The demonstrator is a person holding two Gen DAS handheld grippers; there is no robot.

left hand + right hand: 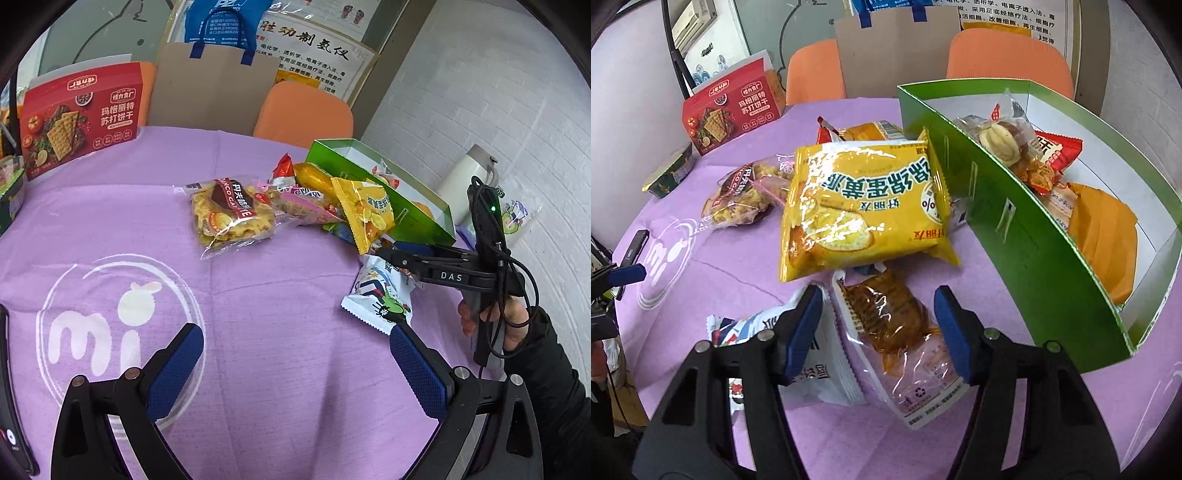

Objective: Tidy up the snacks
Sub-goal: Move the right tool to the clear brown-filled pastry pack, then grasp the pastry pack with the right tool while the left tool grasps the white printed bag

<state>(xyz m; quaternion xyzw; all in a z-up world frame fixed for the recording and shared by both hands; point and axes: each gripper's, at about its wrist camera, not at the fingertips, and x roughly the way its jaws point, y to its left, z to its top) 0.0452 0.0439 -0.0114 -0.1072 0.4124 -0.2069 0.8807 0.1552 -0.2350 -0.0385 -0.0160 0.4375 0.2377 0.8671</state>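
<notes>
Right gripper (877,332), fingers spread, straddles one clear-wrapped cake (897,325) at lower centre. Left gripper (295,363) gapes empty. One green box (1015,229) holds four snacks.

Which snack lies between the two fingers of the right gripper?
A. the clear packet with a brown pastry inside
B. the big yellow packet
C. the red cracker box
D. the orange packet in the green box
A: in the right wrist view, the open right gripper straddles the clear packet with a brown pastry; the big yellow packet lies farther ahead, beside the green box.
</notes>
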